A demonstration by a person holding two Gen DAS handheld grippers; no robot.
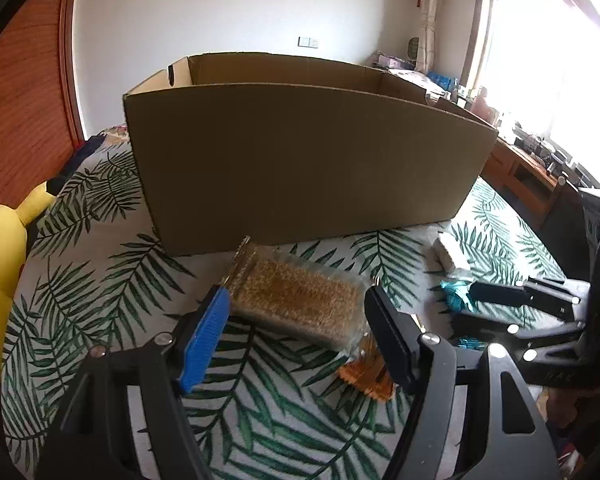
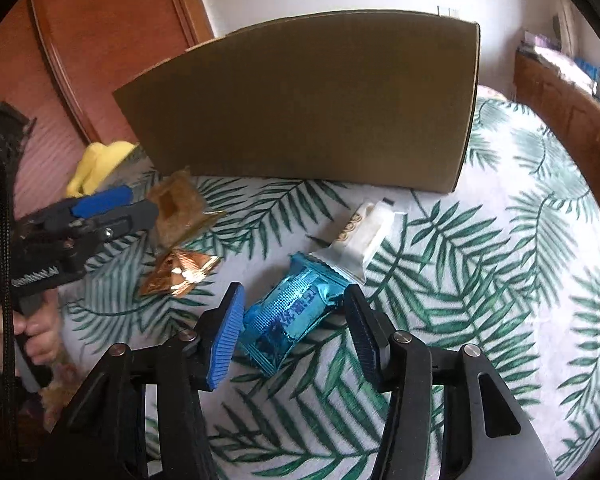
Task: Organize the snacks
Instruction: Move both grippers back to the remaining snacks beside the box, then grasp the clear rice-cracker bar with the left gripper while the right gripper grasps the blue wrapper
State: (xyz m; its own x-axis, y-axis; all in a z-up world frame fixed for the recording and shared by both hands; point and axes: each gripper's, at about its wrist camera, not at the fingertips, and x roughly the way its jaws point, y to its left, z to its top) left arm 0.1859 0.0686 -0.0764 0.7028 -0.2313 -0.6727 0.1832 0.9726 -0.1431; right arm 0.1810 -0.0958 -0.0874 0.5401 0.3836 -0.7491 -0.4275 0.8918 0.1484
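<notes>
left gripper [image 1: 296,312] jaws astride brown snack [image 1: 296,300] | right gripper [image 2: 294,312] jaws astride blue snack [image 2: 290,312]

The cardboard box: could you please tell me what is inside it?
Only bare inner walls of the cardboard box show near its rim; its front wall hides the floor and any contents.

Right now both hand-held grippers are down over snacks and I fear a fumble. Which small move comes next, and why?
Probably close the right hand-held gripper on the blue snack packet. The packet lies between its fingers with a small gap at the far pad. The left hand-held gripper straddles the clear-wrapped brown snack likewise, so it could close too. The cardboard box waits behind.
</notes>
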